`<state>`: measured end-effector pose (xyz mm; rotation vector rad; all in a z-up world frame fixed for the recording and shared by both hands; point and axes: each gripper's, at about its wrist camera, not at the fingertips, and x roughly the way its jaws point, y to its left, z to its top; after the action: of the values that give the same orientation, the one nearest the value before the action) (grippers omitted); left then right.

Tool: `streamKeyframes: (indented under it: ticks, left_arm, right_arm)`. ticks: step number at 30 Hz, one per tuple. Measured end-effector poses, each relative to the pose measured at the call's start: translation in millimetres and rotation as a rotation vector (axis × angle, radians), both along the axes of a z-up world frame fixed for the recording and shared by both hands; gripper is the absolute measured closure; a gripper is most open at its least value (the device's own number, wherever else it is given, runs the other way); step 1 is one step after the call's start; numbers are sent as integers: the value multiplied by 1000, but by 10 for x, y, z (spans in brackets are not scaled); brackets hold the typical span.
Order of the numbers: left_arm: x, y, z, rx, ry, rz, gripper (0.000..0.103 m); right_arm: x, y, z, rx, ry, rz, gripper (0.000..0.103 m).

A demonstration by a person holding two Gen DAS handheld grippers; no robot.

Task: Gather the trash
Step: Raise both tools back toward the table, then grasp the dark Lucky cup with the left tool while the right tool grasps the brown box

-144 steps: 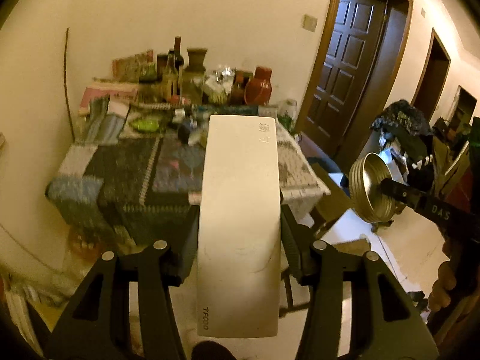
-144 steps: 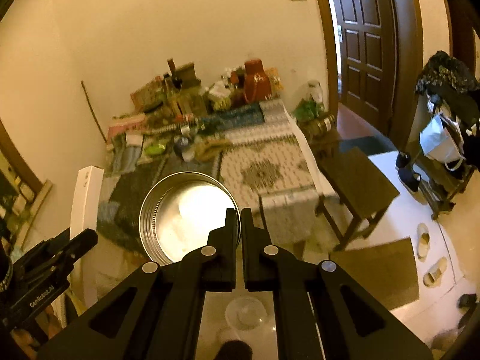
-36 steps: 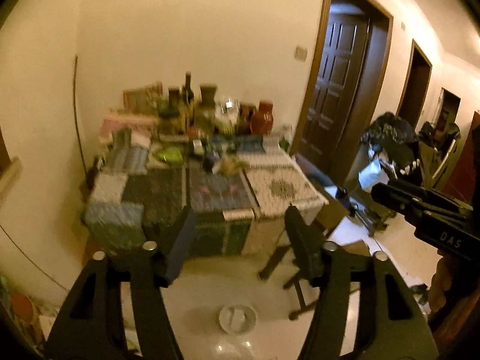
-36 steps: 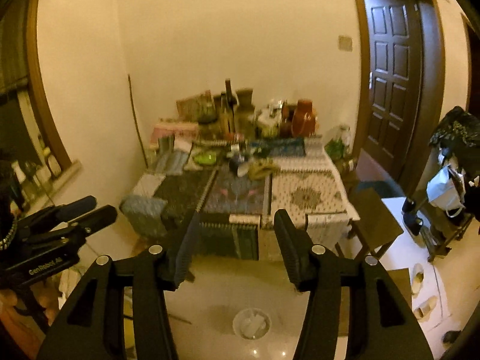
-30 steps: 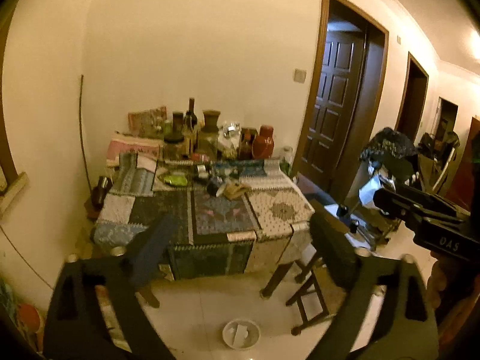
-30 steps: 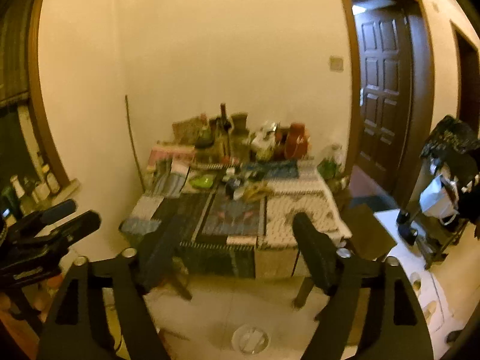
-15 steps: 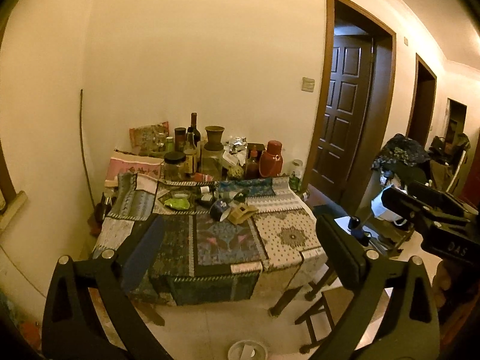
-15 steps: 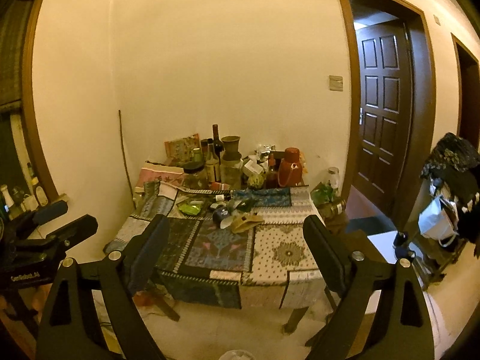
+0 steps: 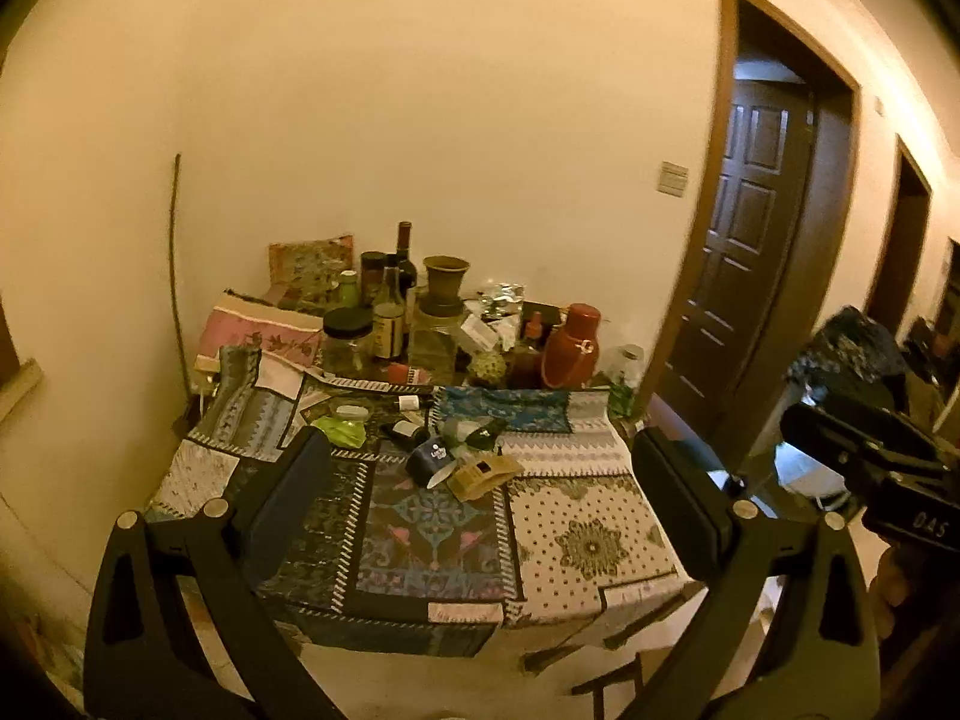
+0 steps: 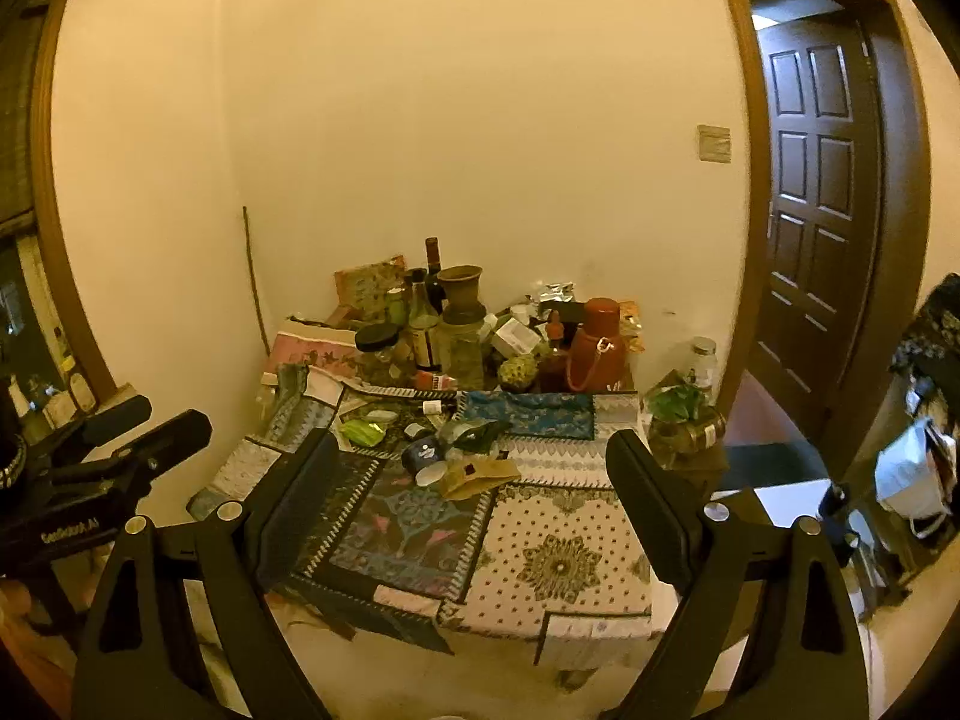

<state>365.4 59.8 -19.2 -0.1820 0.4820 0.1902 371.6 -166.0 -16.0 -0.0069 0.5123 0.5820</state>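
Facing the table (image 9: 588, 546), you hold both grippers (image 9: 474, 468) (image 10: 465, 462) spread and empty, the litter (image 10: 474, 474) lying far-centre, equally distant from each.

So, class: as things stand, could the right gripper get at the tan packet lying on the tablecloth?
Probably yes. The right gripper is open and empty, aimed at the tan packet, which lies on top near the table's middle with bare cloth before it, though still some way off.
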Motion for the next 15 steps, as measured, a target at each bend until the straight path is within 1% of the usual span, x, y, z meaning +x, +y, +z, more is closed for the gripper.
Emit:
streamKeyframes:
  ticks: [5,9,15]
  left_arm:
    - [248,114,-135,-17,47,55,2]
    - [420,313,-311,-40,89,104,2]
    - [770,740,-592,-67,163,116,2]
  right_arm:
    - [299,81,-136,-10,61,36,14]
    - [514,239,-281,-26,121,55,14]
    - [786,565,-544,-56,214,41,14]
